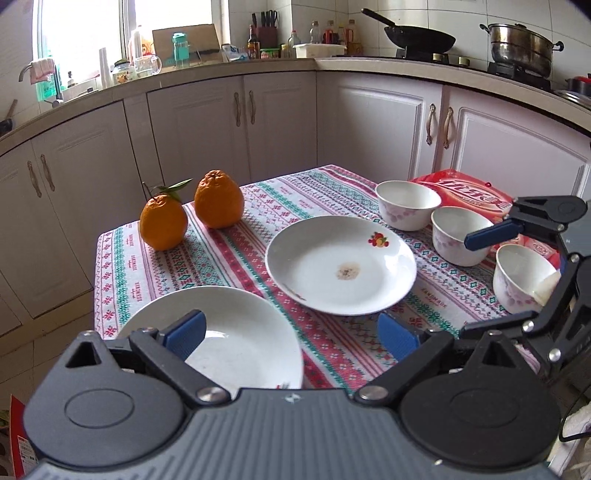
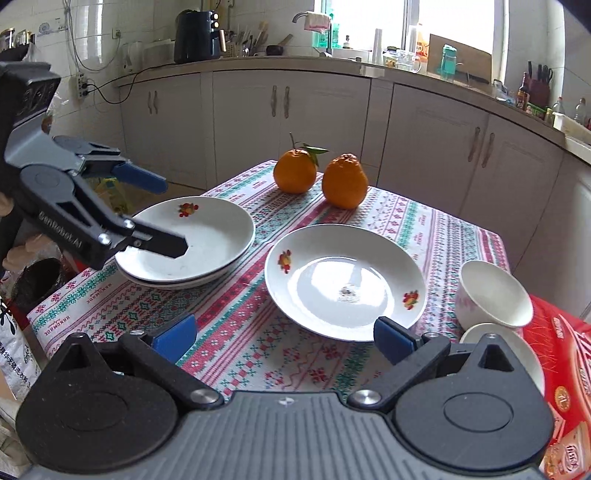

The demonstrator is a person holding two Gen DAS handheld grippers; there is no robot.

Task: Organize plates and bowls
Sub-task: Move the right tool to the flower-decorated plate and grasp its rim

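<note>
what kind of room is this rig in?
Most likely a home kitchen: a wok and a steel pot sit on a stove, a faucet stands by the window, and cabinets run under the counter.

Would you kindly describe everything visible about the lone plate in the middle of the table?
The lone plate is white, glossy and shallow, seemingly ceramic, with small fruit motifs on its rim. It lies flat and upright on the patterned tablecloth, apart from the stacked plates and bowls. A small brownish smudge marks its centre. Nothing grips it.
</note>
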